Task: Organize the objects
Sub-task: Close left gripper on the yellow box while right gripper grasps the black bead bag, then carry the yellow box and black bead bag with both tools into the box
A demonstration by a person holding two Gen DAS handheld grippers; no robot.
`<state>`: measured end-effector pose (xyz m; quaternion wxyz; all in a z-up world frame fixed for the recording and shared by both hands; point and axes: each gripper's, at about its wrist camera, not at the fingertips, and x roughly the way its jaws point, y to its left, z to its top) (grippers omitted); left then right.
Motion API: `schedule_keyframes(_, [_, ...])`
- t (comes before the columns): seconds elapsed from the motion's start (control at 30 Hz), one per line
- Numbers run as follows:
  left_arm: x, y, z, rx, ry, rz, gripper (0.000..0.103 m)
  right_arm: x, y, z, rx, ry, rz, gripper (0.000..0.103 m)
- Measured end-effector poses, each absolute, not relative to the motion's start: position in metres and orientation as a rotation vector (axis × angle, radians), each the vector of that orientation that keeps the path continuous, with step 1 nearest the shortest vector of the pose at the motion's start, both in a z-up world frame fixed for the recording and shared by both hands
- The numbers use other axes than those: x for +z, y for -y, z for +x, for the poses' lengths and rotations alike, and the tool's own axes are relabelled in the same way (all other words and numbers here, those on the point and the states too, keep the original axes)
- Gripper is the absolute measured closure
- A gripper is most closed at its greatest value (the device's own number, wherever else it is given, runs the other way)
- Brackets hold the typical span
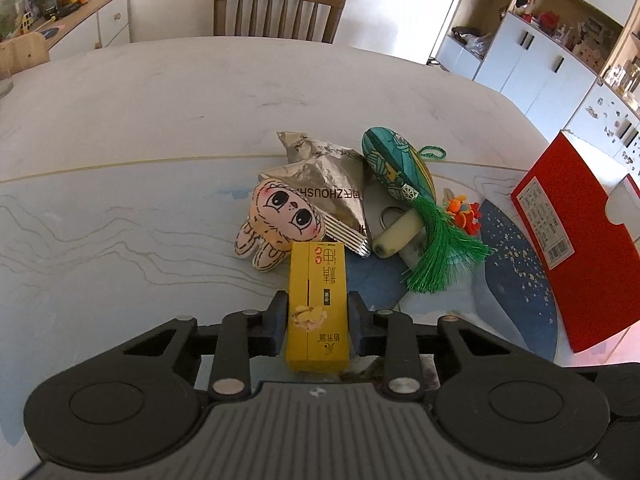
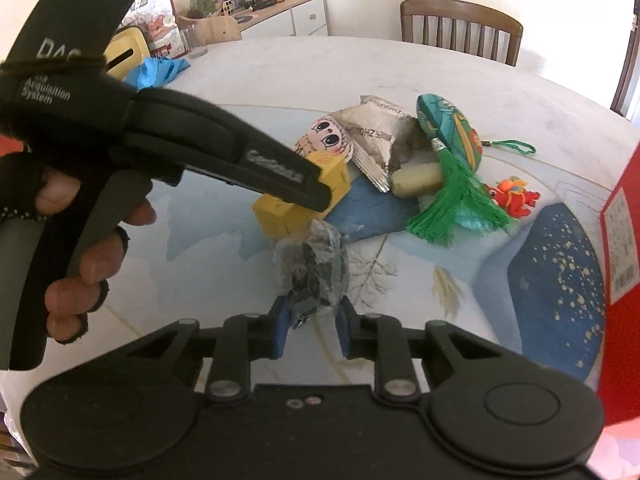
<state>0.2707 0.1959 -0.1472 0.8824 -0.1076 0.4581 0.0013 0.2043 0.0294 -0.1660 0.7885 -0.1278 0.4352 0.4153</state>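
Note:
My left gripper (image 1: 318, 322) is shut on a yellow box (image 1: 317, 304), held just above the table in front of the pile; the box also shows in the right wrist view (image 2: 280, 210). My right gripper (image 2: 312, 320) is shut on a clear plastic packet of dark pieces (image 2: 316, 272). The pile holds a plush bunny face (image 1: 276, 220), a silver snack bag (image 1: 324, 184), a teal sachet with green tassel (image 1: 400, 168), a cream cylinder (image 1: 396, 236) and a small orange toy (image 1: 464, 212).
A red box (image 1: 576, 240) stands at the right edge of the table. A wooden chair (image 1: 278, 10) is at the far side. A blue cloth (image 2: 160, 70) and a yellow container (image 2: 124, 50) lie far left. The left hand-held gripper (image 2: 224, 152) crosses the right wrist view.

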Motion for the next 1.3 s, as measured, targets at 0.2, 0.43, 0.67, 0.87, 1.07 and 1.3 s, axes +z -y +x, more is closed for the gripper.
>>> schedule_keyframes(0.2, [-0.139,-0.196,0.257,-0.008,-0.936,-0.229,0.073,-0.149,-0.005,0.198,0.878,-0.908,-0.238,0.087])
schedule_keyframes(0.43, [-0.127,-0.185,0.241,-0.010,-0.926,-0.231,0.073,-0.134,0.025,0.201,0.853,-0.873,-0.194,0.093])
schedule_keyframes(0.67, [-0.115,-0.170,0.227,-0.015,-0.912,-0.237,0.073,-0.125,0.057,0.201,0.828,-0.855,-0.184,0.094])
schedule_keyframes(0.87, [-0.092,-0.146,0.218,-0.049,-0.900,-0.206,0.073,-0.098,0.091,0.202,0.799,-0.816,-0.150,0.094])
schedule_keyframes(1.07, [-0.068,-0.112,0.220,-0.098,-0.875,-0.155,0.073,-0.075,0.124,0.211,0.760,-0.779,-0.103,0.094])
schedule_keyframes(1.3, [-0.044,-0.067,0.230,-0.168,-0.833,-0.118,0.073,-0.061,0.165,0.228,0.702,-0.738,-0.067,0.094])
